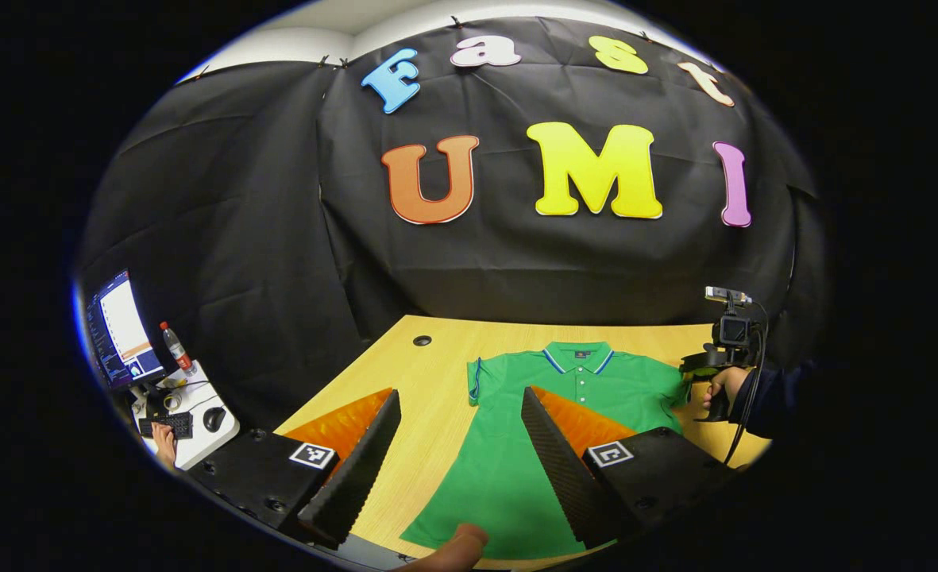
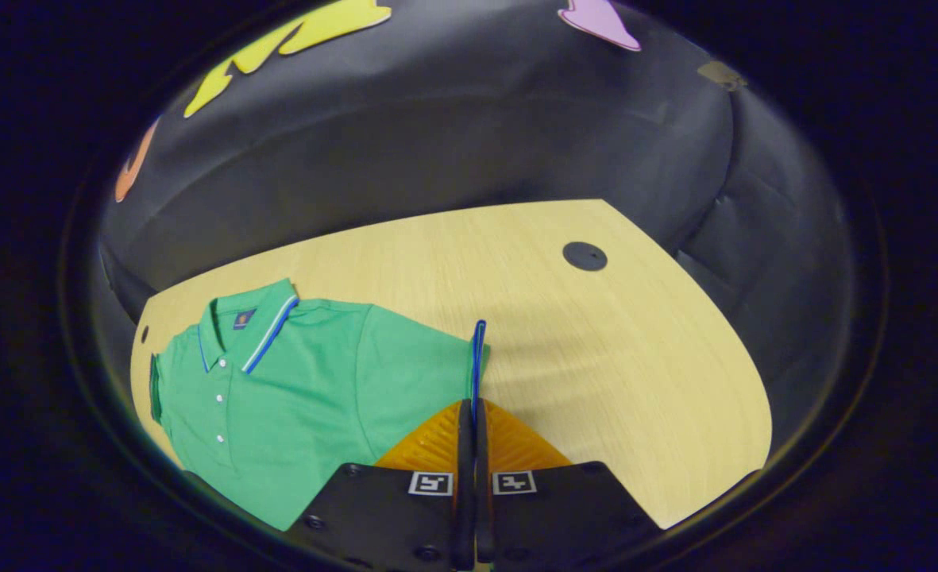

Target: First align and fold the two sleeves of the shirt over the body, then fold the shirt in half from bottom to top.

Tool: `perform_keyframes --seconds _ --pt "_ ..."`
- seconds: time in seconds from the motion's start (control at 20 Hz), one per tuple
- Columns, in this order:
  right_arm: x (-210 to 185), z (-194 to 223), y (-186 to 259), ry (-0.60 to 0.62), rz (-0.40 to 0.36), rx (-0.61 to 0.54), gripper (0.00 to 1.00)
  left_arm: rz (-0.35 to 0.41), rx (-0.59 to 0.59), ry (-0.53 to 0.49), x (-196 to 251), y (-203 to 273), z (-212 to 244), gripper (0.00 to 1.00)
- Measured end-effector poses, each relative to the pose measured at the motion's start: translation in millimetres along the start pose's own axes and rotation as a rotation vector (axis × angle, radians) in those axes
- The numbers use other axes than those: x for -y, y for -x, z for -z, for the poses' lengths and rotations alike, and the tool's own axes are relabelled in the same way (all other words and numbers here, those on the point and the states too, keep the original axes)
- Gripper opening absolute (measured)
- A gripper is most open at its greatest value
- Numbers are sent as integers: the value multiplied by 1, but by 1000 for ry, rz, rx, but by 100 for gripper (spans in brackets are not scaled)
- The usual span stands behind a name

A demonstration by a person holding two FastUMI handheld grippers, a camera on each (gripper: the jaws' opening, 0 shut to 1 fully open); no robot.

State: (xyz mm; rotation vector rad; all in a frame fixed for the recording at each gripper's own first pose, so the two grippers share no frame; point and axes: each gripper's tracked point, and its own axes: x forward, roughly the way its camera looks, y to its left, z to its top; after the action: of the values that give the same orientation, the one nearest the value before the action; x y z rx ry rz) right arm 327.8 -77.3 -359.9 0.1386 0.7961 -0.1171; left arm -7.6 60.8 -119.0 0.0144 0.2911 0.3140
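Green shirt (image 1: 516, 445) flat; left gripper (image 1: 461, 461) spread wide; right gripper (image 2: 474, 445) pinching sleeve cuff (image 2: 478, 357).

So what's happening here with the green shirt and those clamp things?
A person is folding a green polo shirt that lies face up on a wooden table, using a handheld gripper in each hand. The right gripper is shut on the edge of one sleeve, ready to bring it over the body. The left gripper hangs open above the shirt's lower part, holding nothing. No fold looks finished yet.

Shirt (image 1: 532, 429) flat on table (image 1: 429, 397)
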Motion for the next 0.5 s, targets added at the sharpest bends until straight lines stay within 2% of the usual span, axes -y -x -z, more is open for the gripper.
perform_keyframes --seconds 0.05,0.1,0.2,0.25,0.3,0.35,0.45,0.5 --pt "-7 -3 3 37 -23 13 7 -3 -3 2 -3 -1 2 99" --pt "-14 -6 5 77 -46 28 4 -6 -7 4 -5 0 3 99" --pt "-37 -15 13 148 -140 71 7 -15 -17 10 -10 -1 9 99" --pt "-51 -18 16 190 -187 96 4 -23 -25 26 -15 3 11 99" --pt "-59 -18 19 219 -208 106 7 -24 -31 40 -14 4 14 99" --pt "-78 -13 26 246 -253 102 4 -28 -39 50 -15 4 17 99" --pt "-97 -9 31 269 -296 105 4 -36 -45 54 -16 5 19 99" --pt "-114 -5 38 280 -351 101 4 -38 -47 59 -16 6 20 99"
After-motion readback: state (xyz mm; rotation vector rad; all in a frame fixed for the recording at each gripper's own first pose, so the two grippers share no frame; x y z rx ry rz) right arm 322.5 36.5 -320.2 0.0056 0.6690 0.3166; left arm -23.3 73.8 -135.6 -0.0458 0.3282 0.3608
